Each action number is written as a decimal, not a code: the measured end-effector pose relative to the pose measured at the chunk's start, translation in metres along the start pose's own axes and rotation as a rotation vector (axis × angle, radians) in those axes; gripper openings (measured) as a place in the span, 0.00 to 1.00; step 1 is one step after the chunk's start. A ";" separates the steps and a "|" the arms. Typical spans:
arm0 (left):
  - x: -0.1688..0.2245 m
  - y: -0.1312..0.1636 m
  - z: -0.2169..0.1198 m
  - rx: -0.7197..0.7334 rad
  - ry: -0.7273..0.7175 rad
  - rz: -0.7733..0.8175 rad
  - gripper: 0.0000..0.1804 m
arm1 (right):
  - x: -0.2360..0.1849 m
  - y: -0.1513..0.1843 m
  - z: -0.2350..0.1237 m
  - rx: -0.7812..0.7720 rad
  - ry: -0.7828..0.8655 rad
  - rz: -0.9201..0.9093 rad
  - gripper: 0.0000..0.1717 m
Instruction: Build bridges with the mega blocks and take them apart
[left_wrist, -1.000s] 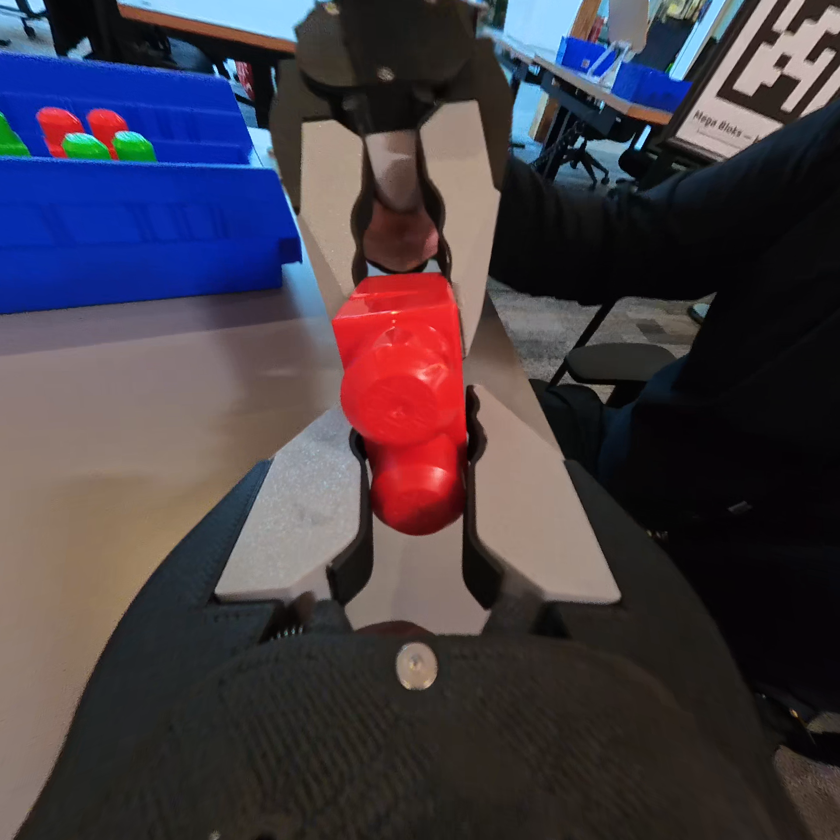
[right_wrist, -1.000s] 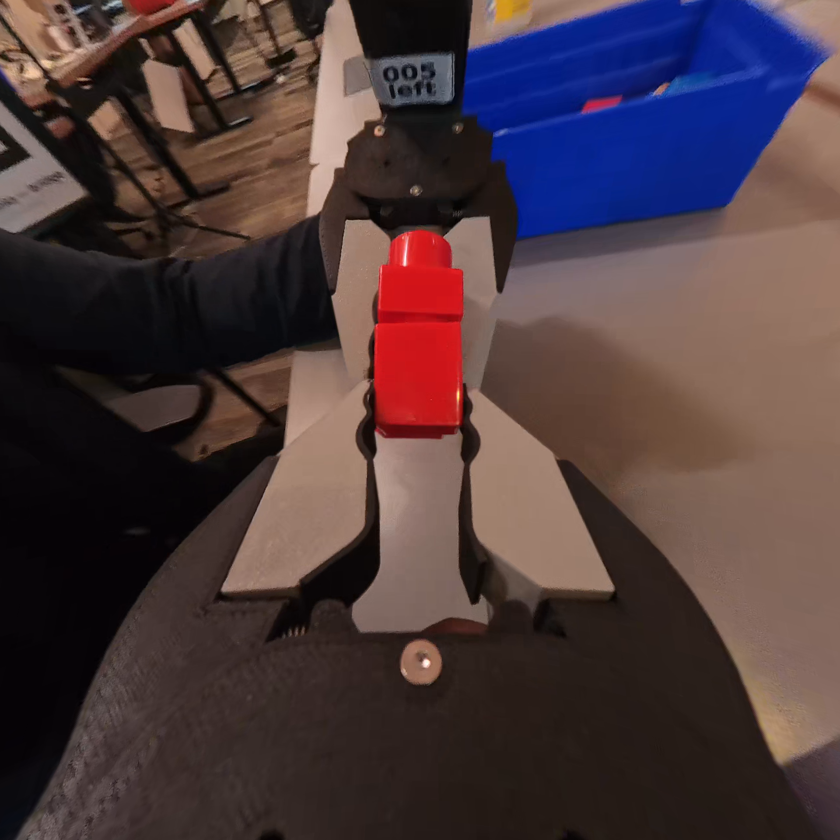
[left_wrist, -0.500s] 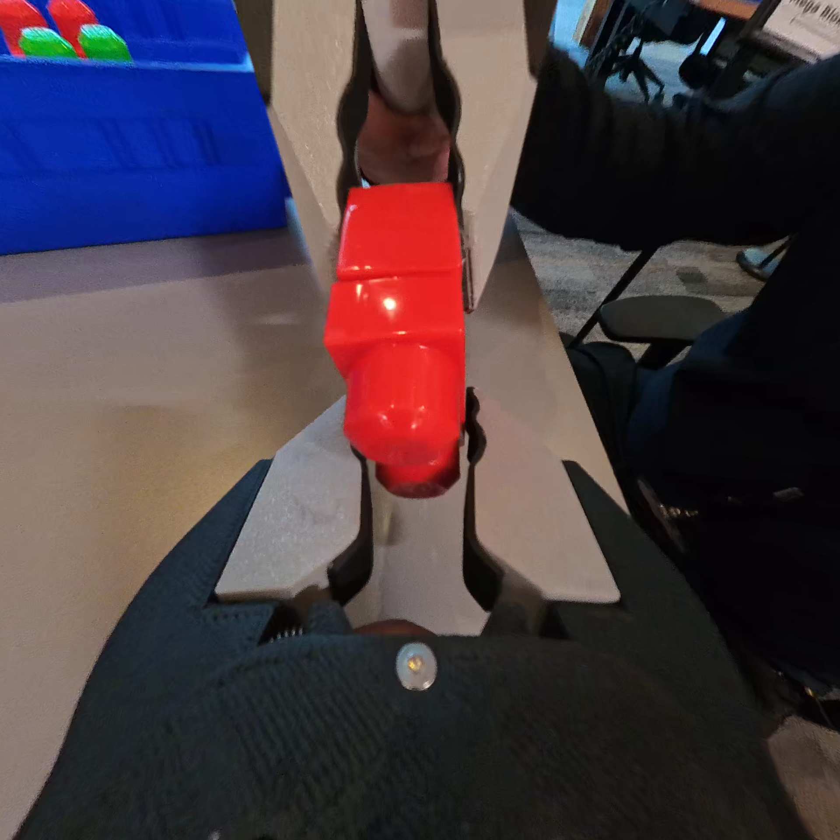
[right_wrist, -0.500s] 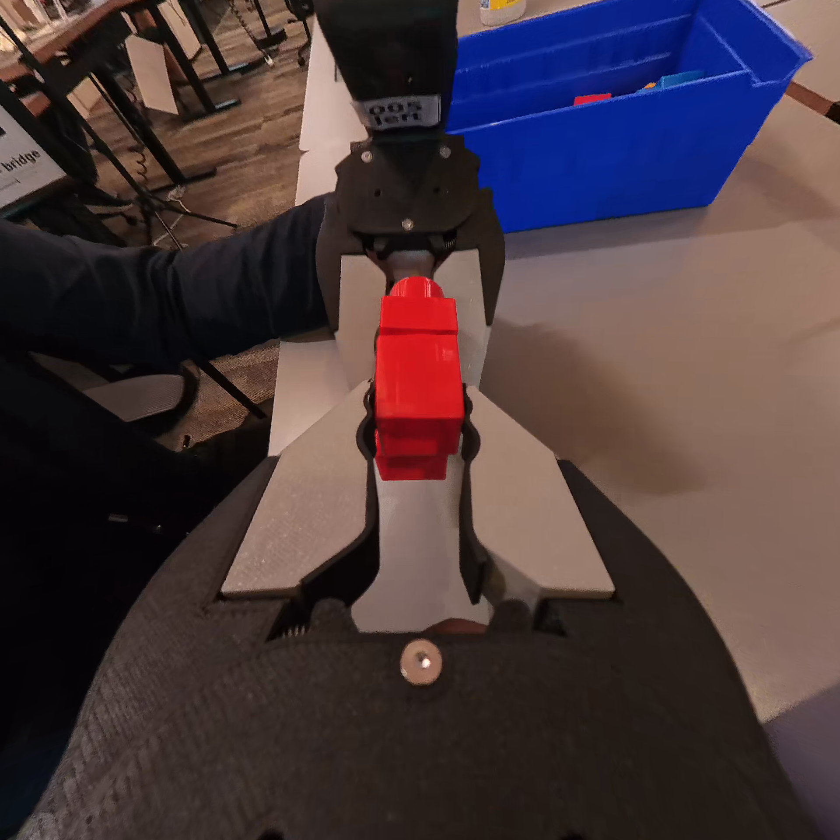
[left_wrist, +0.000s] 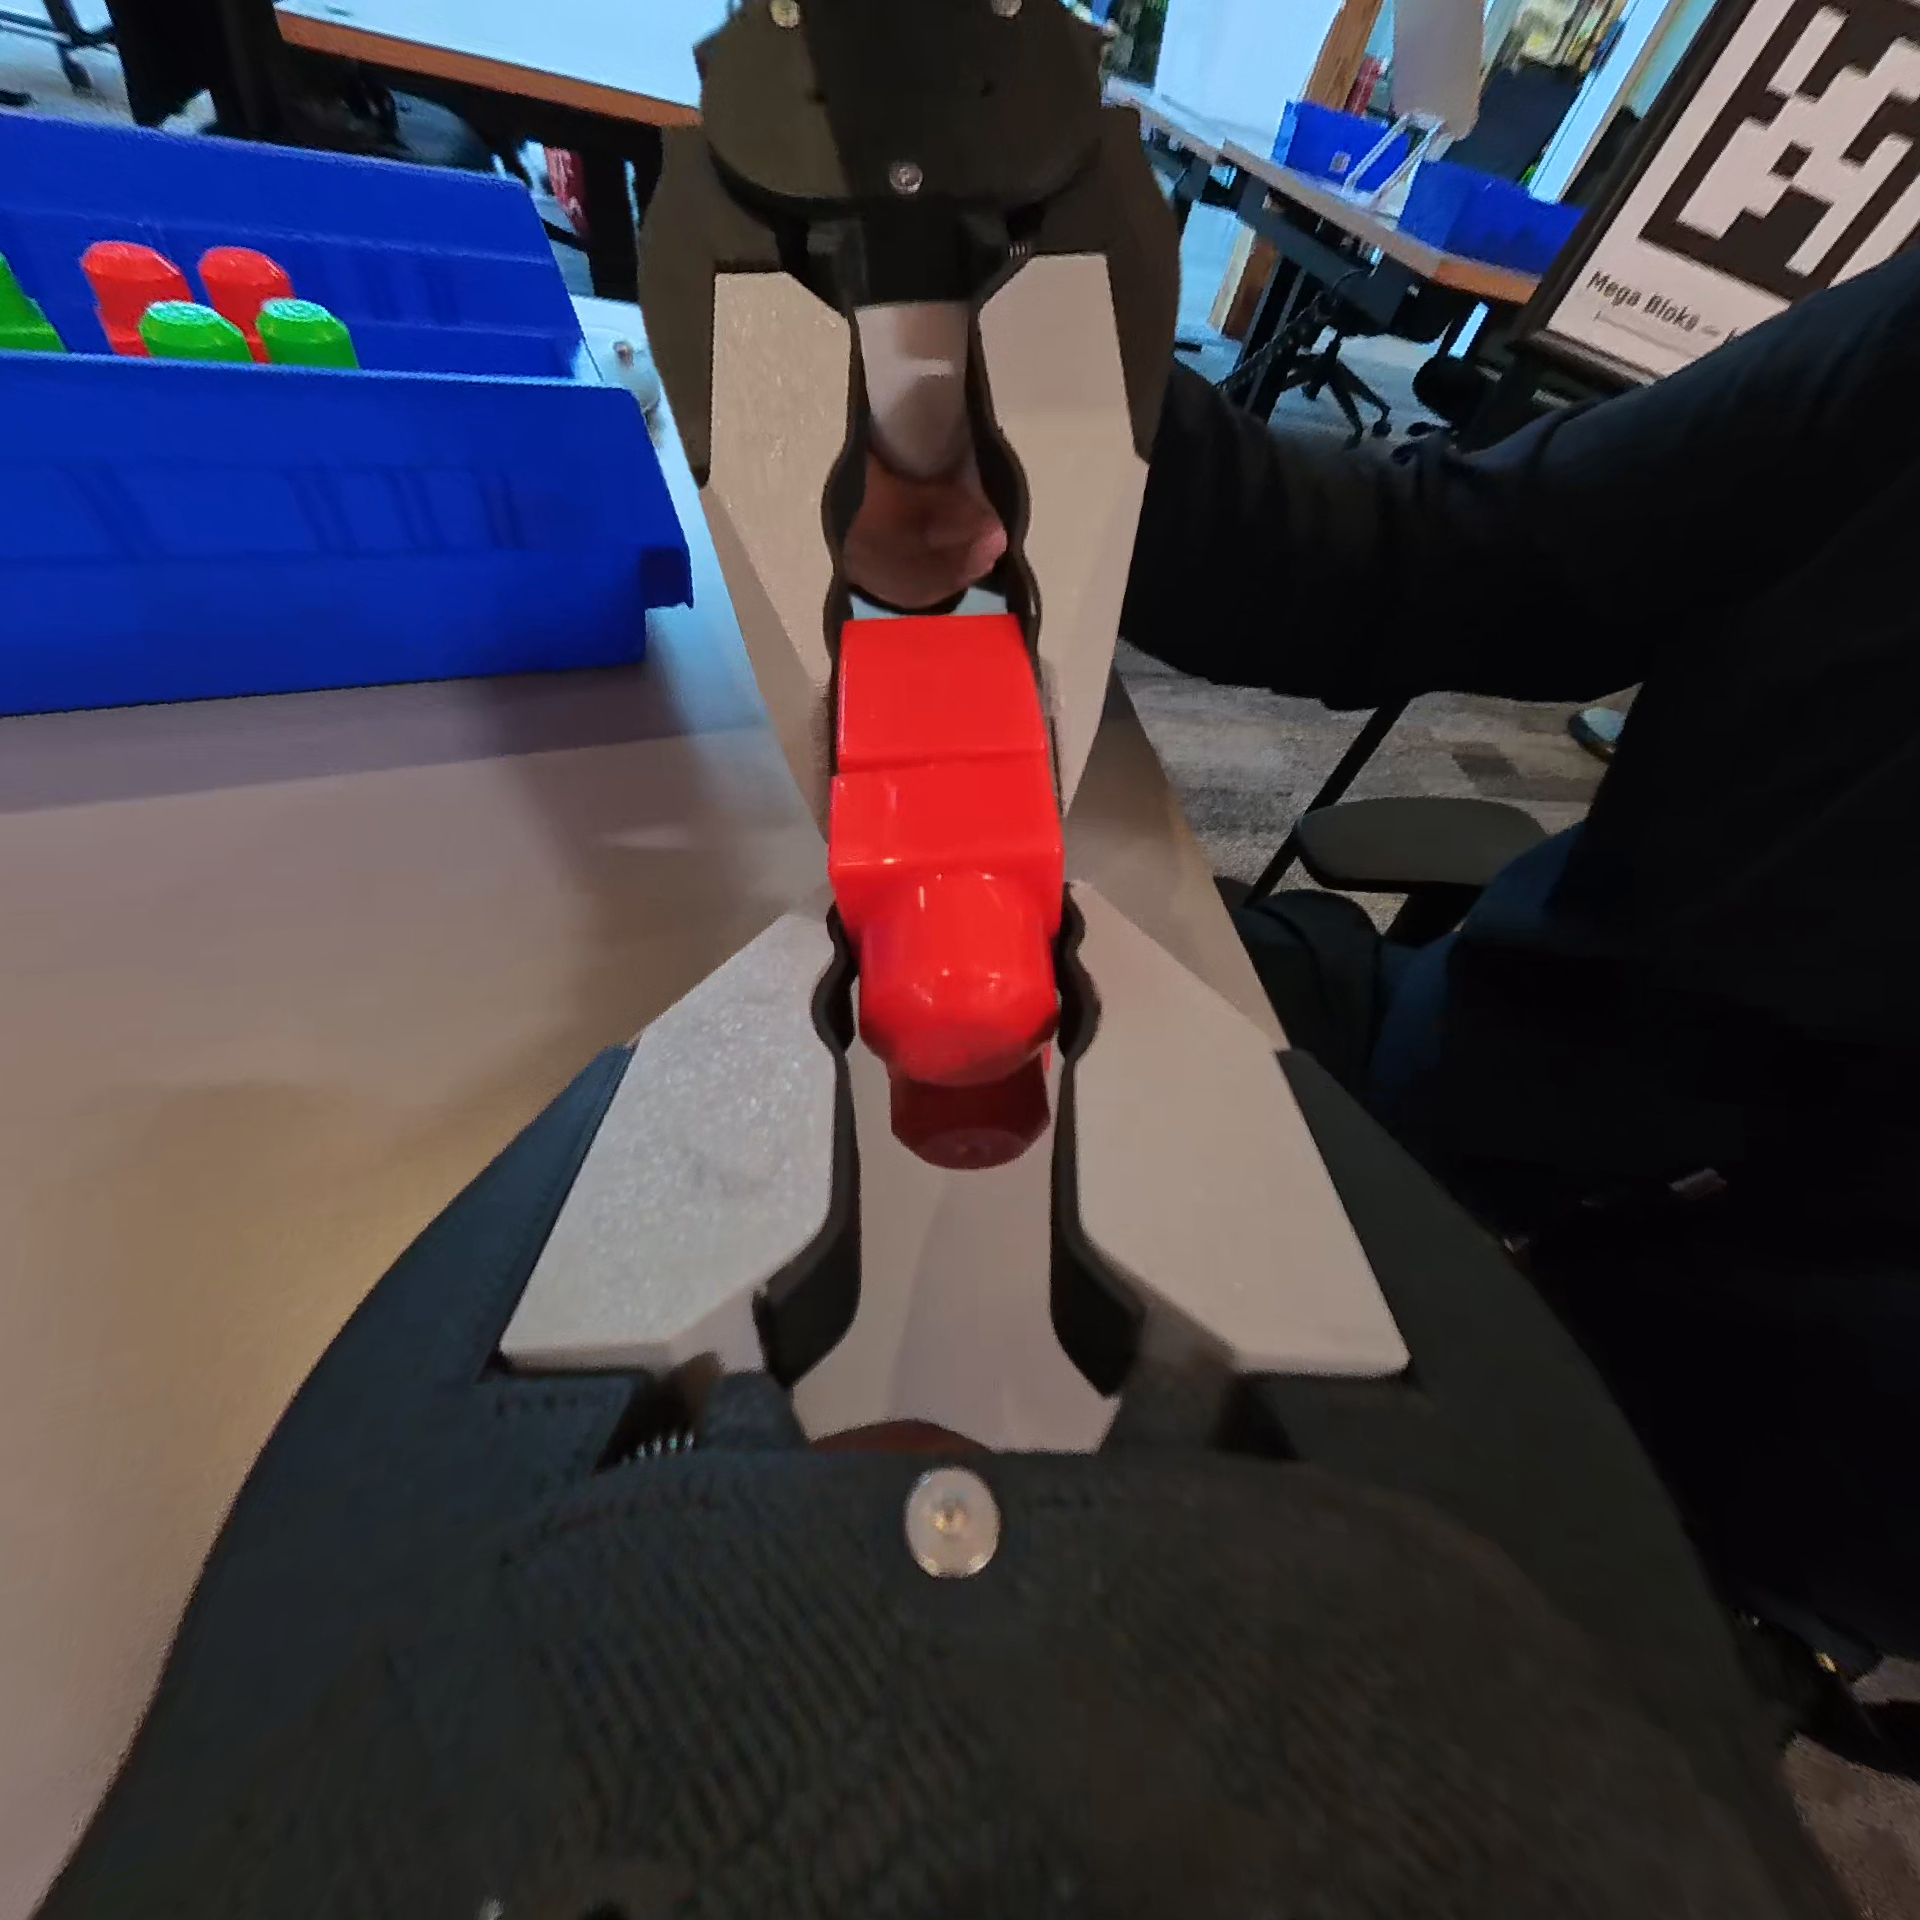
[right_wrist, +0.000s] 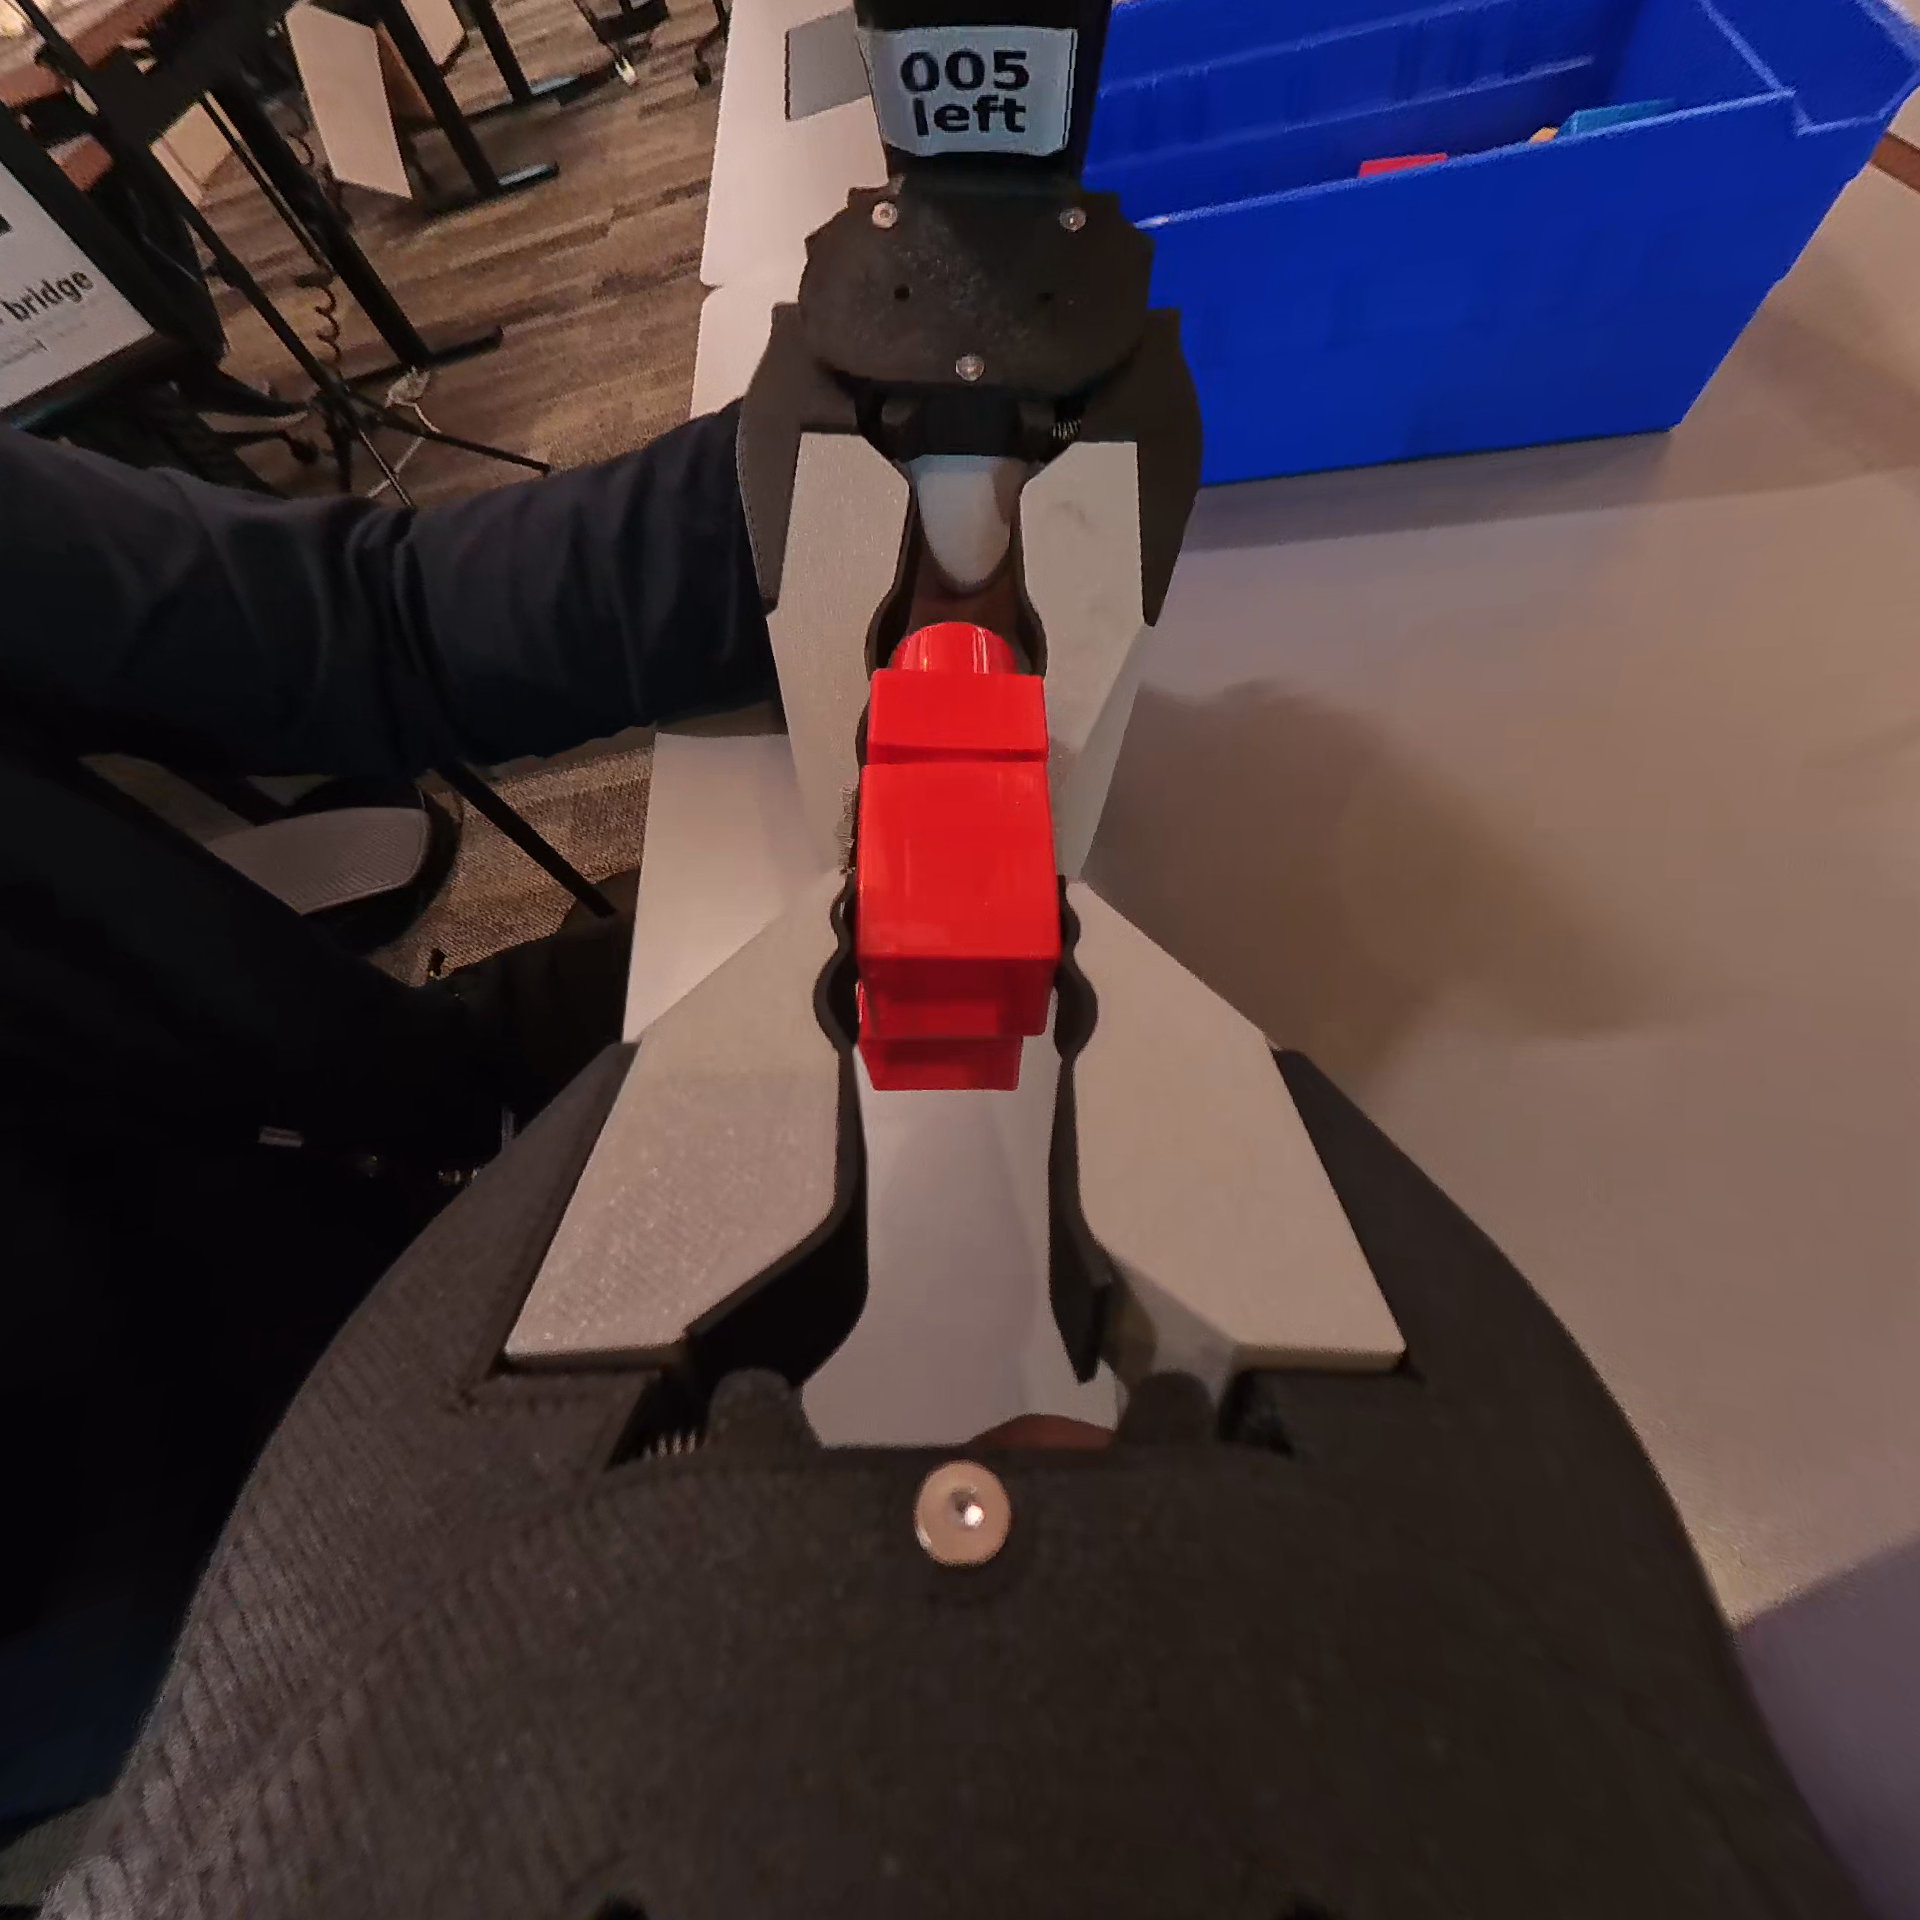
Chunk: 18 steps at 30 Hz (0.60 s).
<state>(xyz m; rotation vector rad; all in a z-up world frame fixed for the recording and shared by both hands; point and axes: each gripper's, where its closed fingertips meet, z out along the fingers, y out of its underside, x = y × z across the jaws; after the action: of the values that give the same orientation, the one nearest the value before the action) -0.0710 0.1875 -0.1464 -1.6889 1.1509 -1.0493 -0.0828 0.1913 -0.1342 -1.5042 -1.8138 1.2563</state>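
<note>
Across the lower left of the frame spreads the beige tabletop (left_wrist: 312, 987); upper left sits a blue plastic bin (left_wrist: 312, 520); centre frame, two joined red plastic blocks (left_wrist: 940, 790) bridge the tools, left tool (left_wrist: 951, 977) pinching the studded end, right tool (right_wrist: 951, 966) pinching the other.

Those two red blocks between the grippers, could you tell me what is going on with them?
A person holds the two grippers nose to nose above the table. The right gripper is clamped on one red block, and the left gripper grips the other red block. The blocks sit end to end, with a seam showing between them. A blue bin holds more blocks.
</note>
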 end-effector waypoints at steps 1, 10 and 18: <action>0.000 0.004 0.001 -0.022 -0.005 0.008 0.19 | 0.000 0.003 0.001 -0.019 0.003 -0.010 0.19; 0.001 0.020 0.015 -0.148 -0.039 0.046 0.18 | -0.002 0.022 0.002 -0.196 0.035 -0.127 0.19; -0.007 0.039 0.019 -0.247 -0.068 0.007 0.18 | 0.003 0.038 0.012 -0.225 -0.010 0.024 0.19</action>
<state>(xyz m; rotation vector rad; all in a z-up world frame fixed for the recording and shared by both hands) -0.0655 0.1878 -0.1898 -1.8943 1.2833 -0.8659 -0.0743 0.1889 -0.1735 -1.6448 -2.0044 1.1018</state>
